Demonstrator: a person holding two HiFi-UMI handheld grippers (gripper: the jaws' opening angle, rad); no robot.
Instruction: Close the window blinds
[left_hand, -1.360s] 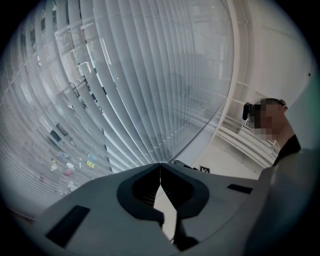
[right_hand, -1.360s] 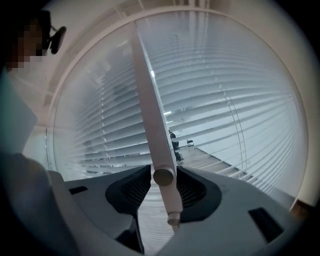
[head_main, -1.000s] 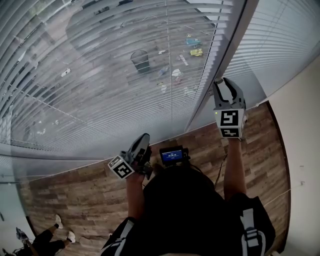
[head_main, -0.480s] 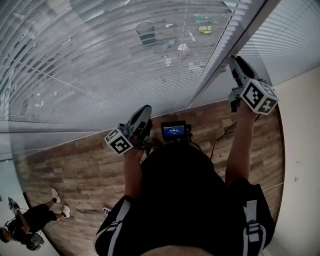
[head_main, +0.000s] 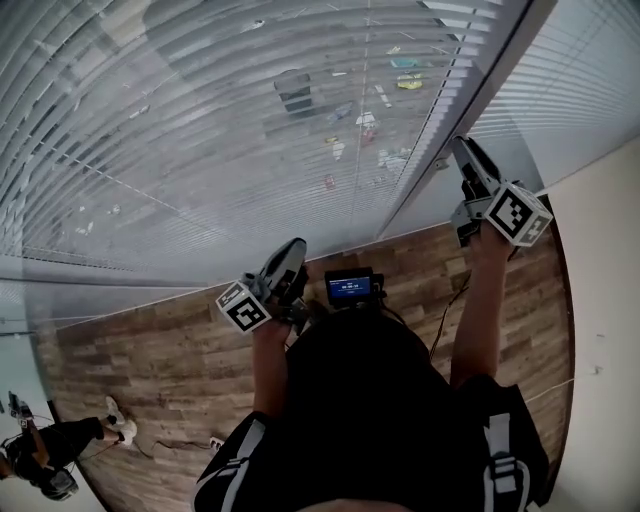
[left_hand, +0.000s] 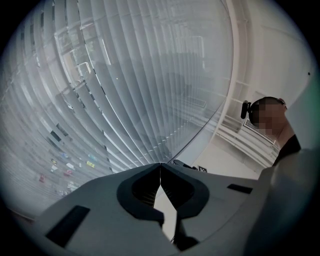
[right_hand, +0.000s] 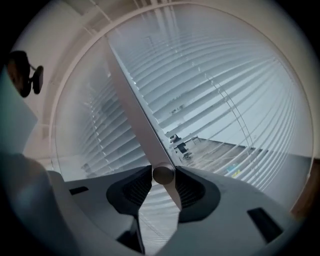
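Blinds (head_main: 200, 130): slats are tilted open with see-through gaps between them, so they are not yet closed.
Wand (right_hand: 162, 176): a pale rod hanging beside the post (head_main: 478, 80) that divides the two panes. Its rounded end sits between the right jaws, and the rod appears to run from there up and away toward the top of the blinds.
Right gripper (head_main: 458, 145): raised to the post. Its jaws have just been closing and are set fairly wide, with the pads meeting the wand's end on both sides.
Left gripper (head_main: 292, 256): held low by the person's (head_main: 370, 400) waist, well apart from the wand. Its jaws are together with nothing between them.
Key relation: the wand's long axis crosses the right jaws. Closing the blinds probably calls for a twist about that axis. The right hand is already on the wand, while the left is well clear.
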